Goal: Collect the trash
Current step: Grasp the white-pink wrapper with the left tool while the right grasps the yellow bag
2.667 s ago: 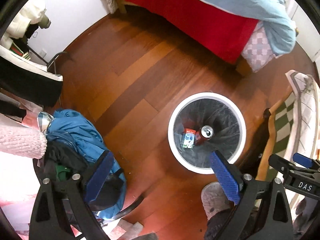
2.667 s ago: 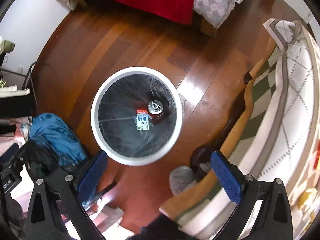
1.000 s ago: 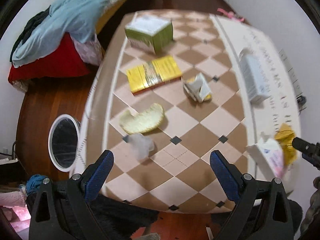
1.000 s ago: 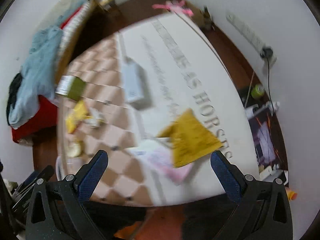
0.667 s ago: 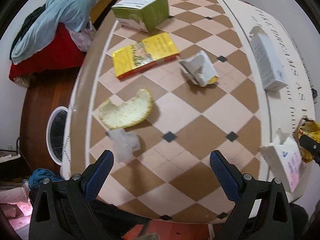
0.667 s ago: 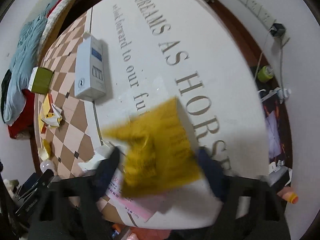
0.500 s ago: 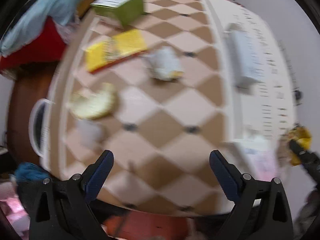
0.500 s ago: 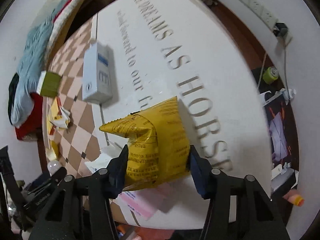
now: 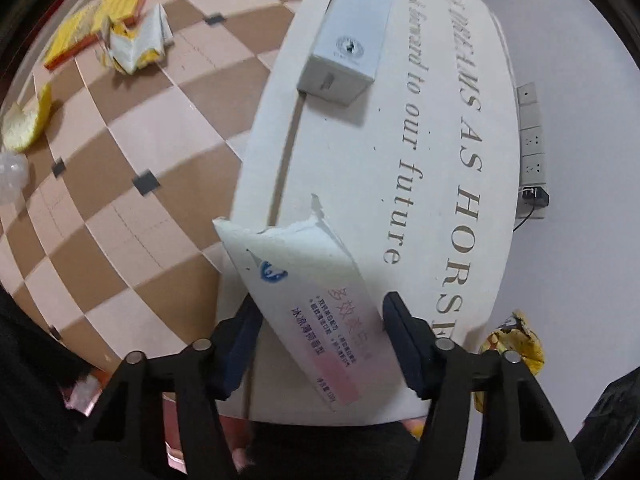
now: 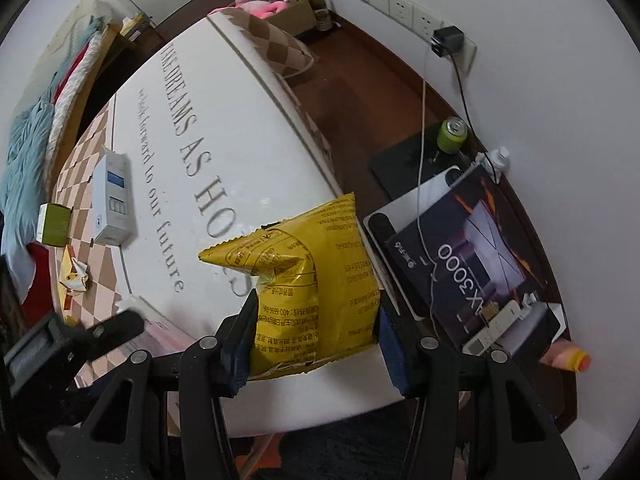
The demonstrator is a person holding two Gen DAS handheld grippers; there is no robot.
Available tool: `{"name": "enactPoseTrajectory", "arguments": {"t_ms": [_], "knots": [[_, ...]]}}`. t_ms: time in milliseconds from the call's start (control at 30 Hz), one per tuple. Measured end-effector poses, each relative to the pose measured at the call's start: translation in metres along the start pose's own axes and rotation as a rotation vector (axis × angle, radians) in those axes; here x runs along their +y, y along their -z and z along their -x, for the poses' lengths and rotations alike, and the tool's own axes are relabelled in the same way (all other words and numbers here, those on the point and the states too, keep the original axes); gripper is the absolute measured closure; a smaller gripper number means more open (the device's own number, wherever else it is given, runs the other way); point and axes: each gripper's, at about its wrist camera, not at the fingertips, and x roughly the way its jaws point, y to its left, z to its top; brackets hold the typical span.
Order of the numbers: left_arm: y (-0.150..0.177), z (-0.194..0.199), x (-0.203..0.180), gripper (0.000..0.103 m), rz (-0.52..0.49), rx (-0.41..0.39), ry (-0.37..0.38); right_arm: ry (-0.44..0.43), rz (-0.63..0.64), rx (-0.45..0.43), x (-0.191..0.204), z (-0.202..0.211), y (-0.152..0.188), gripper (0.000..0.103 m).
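- While pinching trash at the bench [image 9: 460, 128] edge: left claw [image 9: 318, 334] on torn carton [image 9: 316, 300], right claw [image 10: 316, 332] on yellow wrapper [image 10: 320, 280].
- Pickup step, seemingly.
- Next: lift clear, carry to a bin.

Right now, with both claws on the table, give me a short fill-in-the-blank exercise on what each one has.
1. The right claw grips a crinkled snack bag coloured ____.
2. The left claw closes on a torn ____ carton.
3. The white box lies on the table ____ of both claws.

Missing words: yellow; white; clear
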Motion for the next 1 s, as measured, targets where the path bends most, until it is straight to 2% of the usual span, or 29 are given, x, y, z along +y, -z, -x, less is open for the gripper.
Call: {"name": "enactPoseTrajectory", "arguments": {"t_ms": [167, 200, 333, 433, 500, 533, 733, 800, 833, 933, 967, 1000], "knots": [[-0.007, 0.012, 0.016, 0.051, -0.231, -0.059, -0.146, -0.020, 0.083, 0.041, 0.017, 0.000, 0.005, 0.047], [-0.008, 0.012, 0.020, 0.051, -0.251, -0.052, -0.146, -0.019, 0.113, 0.047, 0.023, 0.000, 0.007, 0.047], [-0.013, 0.007, 0.028, 0.048, -0.252, -0.013, -0.124, -0.003, 0.220, 0.100, 0.049, -0.014, 0.014, 0.047], [-0.014, -0.007, 0.020, 0.047, -0.250, 0.000, -0.145, 0.024, 0.263, 0.137, 0.064, -0.030, 0.018, 0.043], [-0.013, -0.012, 0.011, 0.048, -0.240, -0.017, -0.164, 0.032, 0.268, 0.142, 0.068, -0.033, 0.019, 0.033], [-0.013, -0.014, 0.007, 0.049, -0.238, -0.027, -0.171, 0.022, 0.261, 0.148, 0.069, -0.033, 0.019, 0.031], [0.001, -0.011, 0.016, 0.055, -0.260, -0.090, -0.190, -0.002, 0.238, 0.144, 0.064, -0.028, 0.013, 0.030], [0.004, -0.008, 0.015, 0.055, -0.288, -0.116, -0.219, -0.007, 0.233, 0.134, 0.064, -0.027, 0.012, 0.030], [-0.005, 0.003, 0.024, 0.055, -0.301, -0.130, -0.234, -0.007, 0.234, 0.126, 0.065, -0.027, 0.012, 0.030], [0.000, 0.011, 0.022, 0.055, -0.336, -0.183, -0.274, -0.003, 0.246, 0.098, 0.069, -0.027, 0.013, 0.037], [0.001, 0.015, 0.021, 0.055, -0.346, -0.201, -0.283, -0.002, 0.251, 0.094, 0.071, -0.027, 0.014, 0.046], [0.002, 0.018, 0.021, 0.055, -0.351, -0.214, -0.288, -0.001, 0.252, 0.083, 0.071, -0.026, 0.015, 0.048]]}}
